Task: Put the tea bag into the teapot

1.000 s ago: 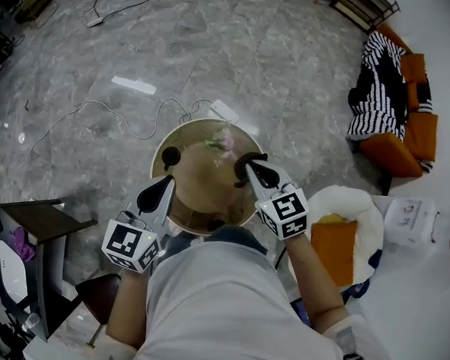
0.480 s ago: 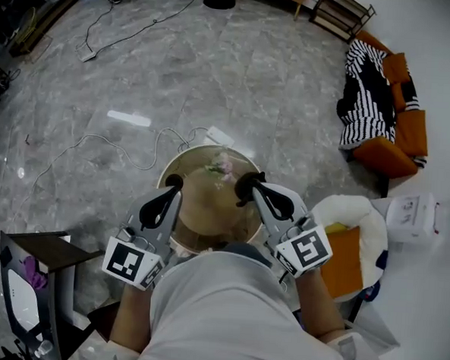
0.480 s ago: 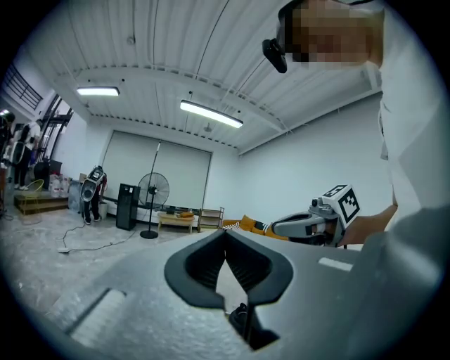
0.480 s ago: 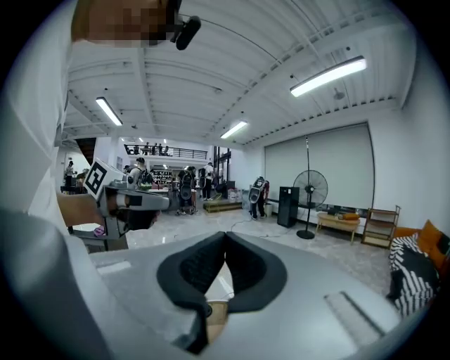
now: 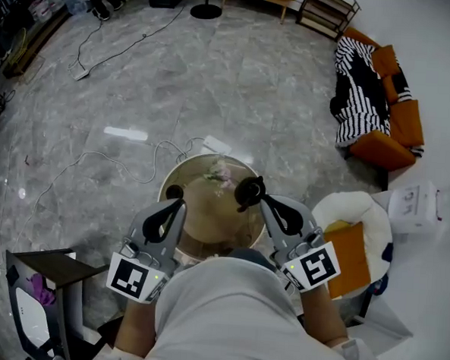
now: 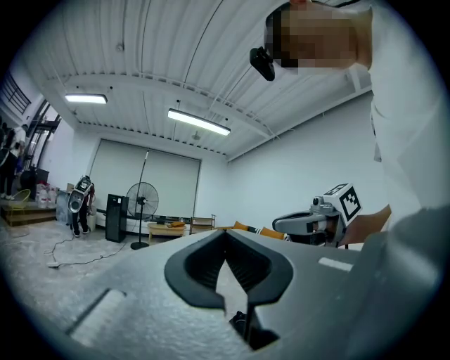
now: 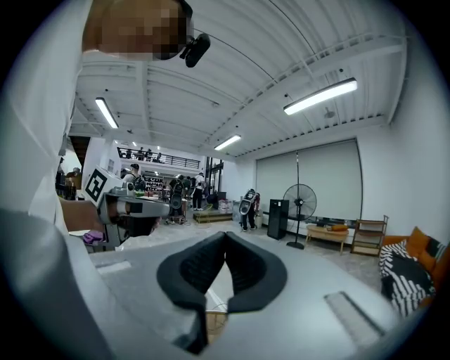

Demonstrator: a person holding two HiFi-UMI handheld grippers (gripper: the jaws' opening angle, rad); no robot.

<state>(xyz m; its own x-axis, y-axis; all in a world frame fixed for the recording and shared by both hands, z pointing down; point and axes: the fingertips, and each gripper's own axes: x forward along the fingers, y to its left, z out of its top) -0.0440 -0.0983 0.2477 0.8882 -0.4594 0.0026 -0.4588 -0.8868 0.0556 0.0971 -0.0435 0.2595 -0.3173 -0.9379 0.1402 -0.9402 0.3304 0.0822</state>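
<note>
No teapot or tea bag shows in any view. In the head view a small round brown table (image 5: 200, 219) stands in front of the person, with pale flowers (image 5: 219, 173) at its far side. My left gripper (image 5: 174, 194) is held over the table's left part, my right gripper (image 5: 249, 190) over its right part. Both point level across the room. In the left gripper view the left gripper (image 6: 225, 235) has its pads touching at the tips, with nothing between them. The right gripper (image 7: 226, 238) looks the same in its own view.
A dark side table (image 5: 48, 267) stands at the lower left. A white round chair (image 5: 360, 210) with an orange cushion sits to the right, and a white box (image 5: 413, 206) beyond it. An orange sofa with a striped blanket (image 5: 359, 92) is at the far right. Cables (image 5: 97, 160) cross the floor.
The head view has tilted up, so the table and both grippers sit lower in the frame and more floor shows. Both grippers stay shut and side by side.
</note>
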